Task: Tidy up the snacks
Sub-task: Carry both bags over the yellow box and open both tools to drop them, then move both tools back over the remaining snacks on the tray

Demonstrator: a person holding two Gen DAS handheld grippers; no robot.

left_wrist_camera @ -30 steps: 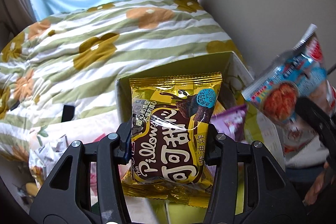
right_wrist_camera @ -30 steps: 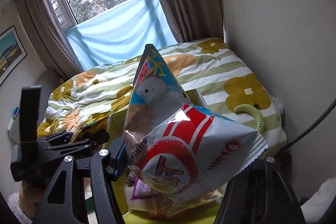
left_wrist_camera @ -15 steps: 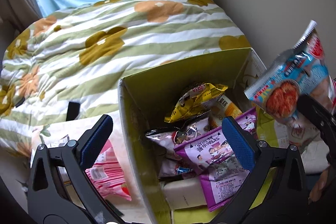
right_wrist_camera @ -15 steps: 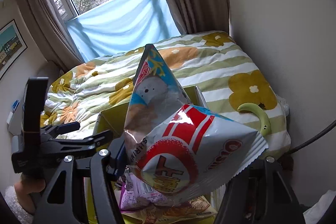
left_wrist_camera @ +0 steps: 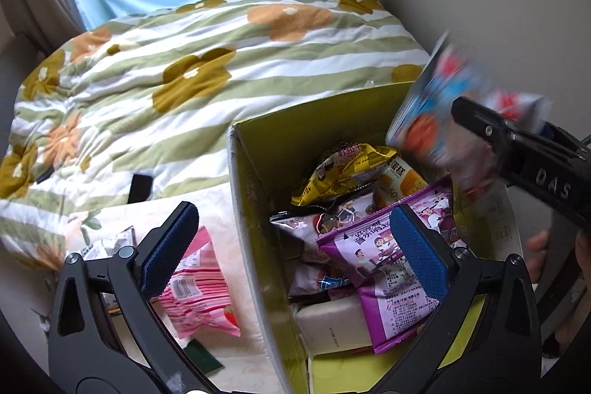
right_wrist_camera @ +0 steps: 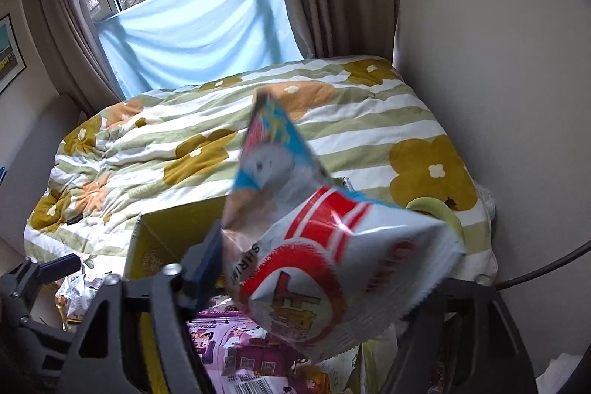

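While both grippers hang over an open yellow box, this is how things stand.

Left gripper: jaws spread as wide as they go, nothing between the blue pads; it straddles the near-left wall of the box.

Right gripper: its jaws have just been opening; the shrimp chip bag sits between them, motion-blurred, and whether the left pad touches it cannot be told; the right pad is hidden behind the bag.

Shrimp chip bag: white, red and blue, above the box's far right corner; "SHRIM" reads along one edge, with a large Chinese character in a red ring.

Box: stands on a pale surface against a bed, full of snacks.

Inside the box: a purple packet with cartoon figures and Chinese writing, a yellow packet, a white block.

Outside the box: a pink striped packet with a barcode and a strawberry picture, lying just left of the box.

Gripper body: embossed letters "DAS".

Bed cover: green and white stripes with flowers.
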